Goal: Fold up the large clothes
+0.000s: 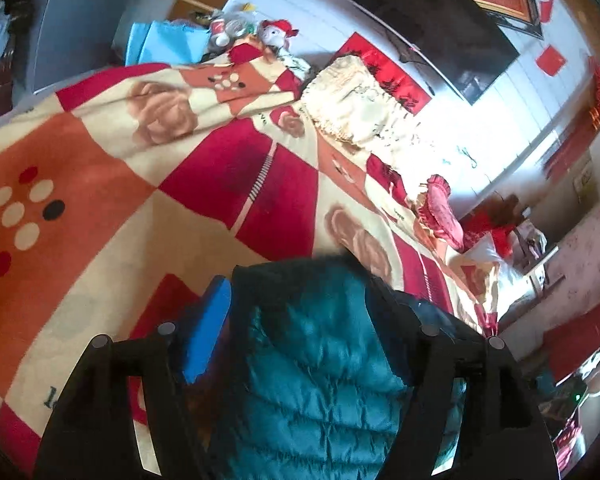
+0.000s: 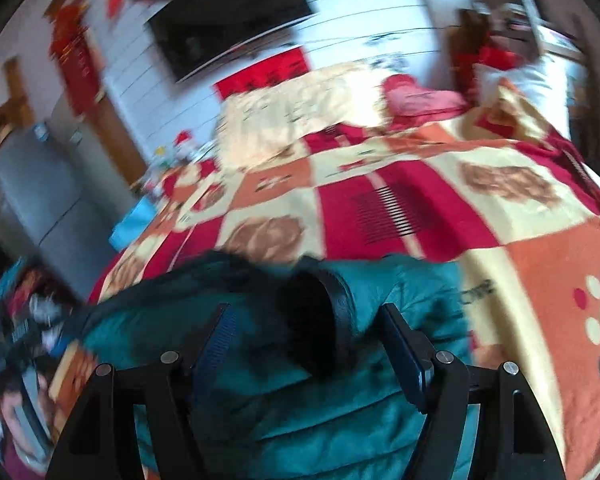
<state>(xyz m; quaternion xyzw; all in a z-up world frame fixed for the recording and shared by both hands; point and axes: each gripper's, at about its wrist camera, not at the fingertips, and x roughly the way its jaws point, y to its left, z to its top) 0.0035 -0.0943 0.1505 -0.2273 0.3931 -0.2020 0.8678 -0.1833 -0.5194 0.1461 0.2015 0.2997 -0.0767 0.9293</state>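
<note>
A teal quilted down jacket point(image 1: 320, 364) with a dark lining lies between the fingers of my left gripper point(image 1: 296, 312), whose blue pad point(image 1: 208, 332) shows at the left; the jaws stand wide with the jacket bunched between them. In the right wrist view the same jacket point(image 2: 300, 412) fills the gap of my right gripper point(image 2: 308, 336). A dark sleeve cuff point(image 2: 320, 320) sits between its fingers. Both grippers hold the jacket above the bed's near edge. The view is blurred.
The bed carries a red, orange and cream patterned blanket point(image 1: 100, 200). A cream pillow point(image 1: 356, 100) and a red cushion point(image 1: 440, 212) lie by the wall. A black TV point(image 1: 432, 20) hangs above. A grey fridge point(image 2: 40, 188) stands at the left.
</note>
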